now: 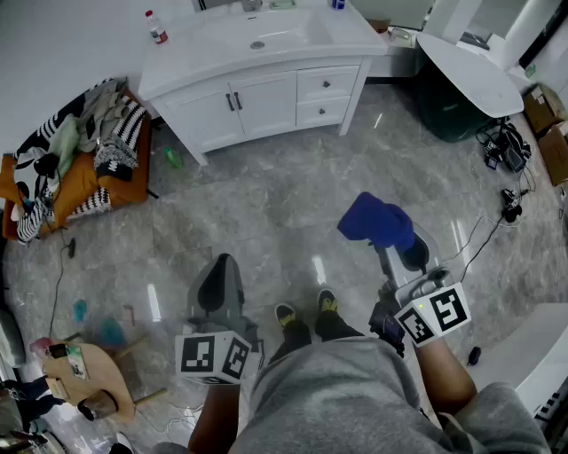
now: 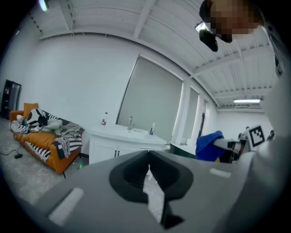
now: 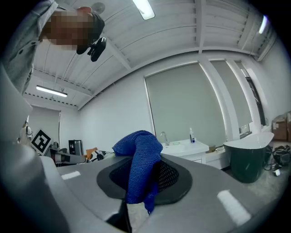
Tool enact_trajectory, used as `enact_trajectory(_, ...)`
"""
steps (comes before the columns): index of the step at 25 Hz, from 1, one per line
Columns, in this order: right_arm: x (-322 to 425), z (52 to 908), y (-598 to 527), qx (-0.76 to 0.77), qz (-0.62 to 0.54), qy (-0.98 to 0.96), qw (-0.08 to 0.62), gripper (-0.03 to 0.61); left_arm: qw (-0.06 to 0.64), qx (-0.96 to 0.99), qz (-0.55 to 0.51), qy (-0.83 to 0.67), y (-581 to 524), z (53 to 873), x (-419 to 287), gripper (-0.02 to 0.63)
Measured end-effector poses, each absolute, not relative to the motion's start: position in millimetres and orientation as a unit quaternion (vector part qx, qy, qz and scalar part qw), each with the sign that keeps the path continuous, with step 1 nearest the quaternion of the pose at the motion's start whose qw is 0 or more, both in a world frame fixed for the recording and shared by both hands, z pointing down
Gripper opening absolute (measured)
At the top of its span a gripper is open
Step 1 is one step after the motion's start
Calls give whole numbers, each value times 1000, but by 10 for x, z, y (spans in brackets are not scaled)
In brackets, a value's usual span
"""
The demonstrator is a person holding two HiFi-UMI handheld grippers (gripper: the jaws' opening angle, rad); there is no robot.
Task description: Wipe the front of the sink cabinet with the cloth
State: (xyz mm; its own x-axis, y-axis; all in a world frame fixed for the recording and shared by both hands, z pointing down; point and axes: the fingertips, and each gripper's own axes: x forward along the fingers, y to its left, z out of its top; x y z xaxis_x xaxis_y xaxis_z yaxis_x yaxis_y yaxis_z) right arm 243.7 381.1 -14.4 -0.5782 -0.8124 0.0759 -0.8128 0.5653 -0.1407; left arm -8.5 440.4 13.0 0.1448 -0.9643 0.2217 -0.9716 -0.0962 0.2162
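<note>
While its jaws pinch a bunched blue cloth (image 3: 140, 160), the right gripper (image 3: 144, 178) is held out over the grey tiled floor (image 1: 266, 222), cloth draped across the jaw tips. Left gripper (image 2: 150, 181) has jaws together, nothing between them, held low beside the person's shoes (image 1: 306, 315). White sink cabinet (image 1: 259, 99) stands well apart from both grippers, across the floor, doors and drawers facing the person, small bottle (image 1: 156, 27) on its top. Orange sofa (image 1: 78, 182) piled with clothes to its left, dark green bathtub (image 1: 469, 80) to its right
</note>
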Motion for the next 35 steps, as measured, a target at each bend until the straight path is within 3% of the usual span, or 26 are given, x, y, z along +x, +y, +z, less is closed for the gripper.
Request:
enact_trajectory(14,1994,-284,3894,450,80,-889,-16,94,123,715,71,-684,4469,74,-498,9)
enact_trajectory(35,1353,-616,4108,428,27,-903,-2,94,115,743,64,-656,4711,-111,-741,11)
